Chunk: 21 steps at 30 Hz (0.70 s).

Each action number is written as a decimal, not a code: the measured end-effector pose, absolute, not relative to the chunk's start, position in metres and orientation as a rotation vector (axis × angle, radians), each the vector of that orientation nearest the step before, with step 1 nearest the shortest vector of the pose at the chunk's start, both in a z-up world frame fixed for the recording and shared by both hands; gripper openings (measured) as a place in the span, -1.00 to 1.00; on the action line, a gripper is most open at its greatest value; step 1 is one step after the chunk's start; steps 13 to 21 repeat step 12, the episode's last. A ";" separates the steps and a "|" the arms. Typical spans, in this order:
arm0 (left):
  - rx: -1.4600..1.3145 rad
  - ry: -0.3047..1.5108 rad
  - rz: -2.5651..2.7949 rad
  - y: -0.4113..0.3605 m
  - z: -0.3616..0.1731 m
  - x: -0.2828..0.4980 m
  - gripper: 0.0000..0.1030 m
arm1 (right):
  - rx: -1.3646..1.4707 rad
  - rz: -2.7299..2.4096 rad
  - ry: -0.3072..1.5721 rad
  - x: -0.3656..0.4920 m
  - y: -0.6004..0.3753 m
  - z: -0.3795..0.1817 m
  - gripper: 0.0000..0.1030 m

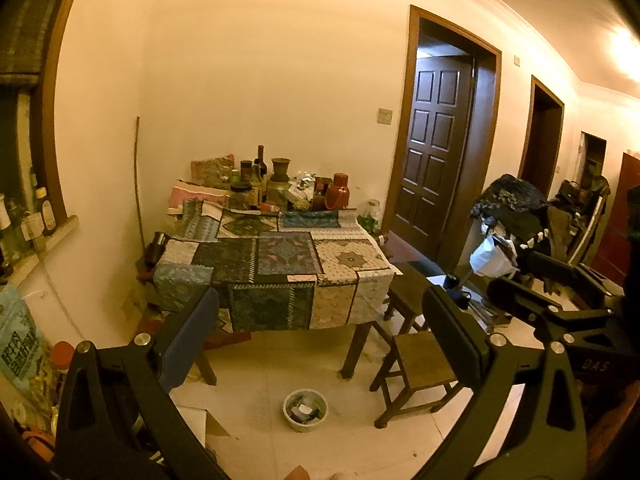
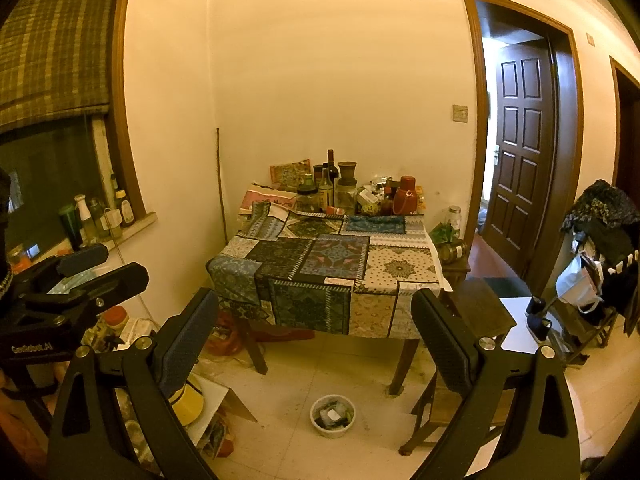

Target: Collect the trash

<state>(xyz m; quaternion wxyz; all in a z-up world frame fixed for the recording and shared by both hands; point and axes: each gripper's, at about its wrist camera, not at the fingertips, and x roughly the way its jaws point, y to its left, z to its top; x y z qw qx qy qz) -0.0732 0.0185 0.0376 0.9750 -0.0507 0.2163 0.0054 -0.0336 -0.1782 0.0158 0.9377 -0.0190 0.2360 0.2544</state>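
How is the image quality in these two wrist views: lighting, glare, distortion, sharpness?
Left wrist view: warm yellow cast, blown-out ceiling light at upper right, door frame bowed by the fisheye, dark corner vignette. Right wrist view: same cast, no glare, window blind curved at the edge, table reasonably sharp.

Ahead of you the tabletop (image 2: 320,264) stands against the far wall, its near half bare cloth. Bottles and jars (image 2: 340,188) crowd its back edge, by the wall. On the floor in front of the tabletop sits a small bin (image 2: 333,416) with scraps in it. A wooden stool (image 1: 420,368) stands right of the bin, beside the table's right leg. The open door (image 2: 520,152) lies further right. To your left, bottles line the windowsill (image 2: 120,228), with clutter on the floor beneath.
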 end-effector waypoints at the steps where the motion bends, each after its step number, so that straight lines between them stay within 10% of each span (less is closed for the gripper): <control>1: -0.100 0.436 0.013 0.018 0.038 -0.072 0.98 | -0.039 0.520 0.483 -0.034 -0.178 0.016 0.87; 21: -0.090 0.434 0.026 0.015 0.035 -0.058 0.98 | -0.032 0.521 0.489 -0.032 -0.178 0.017 0.87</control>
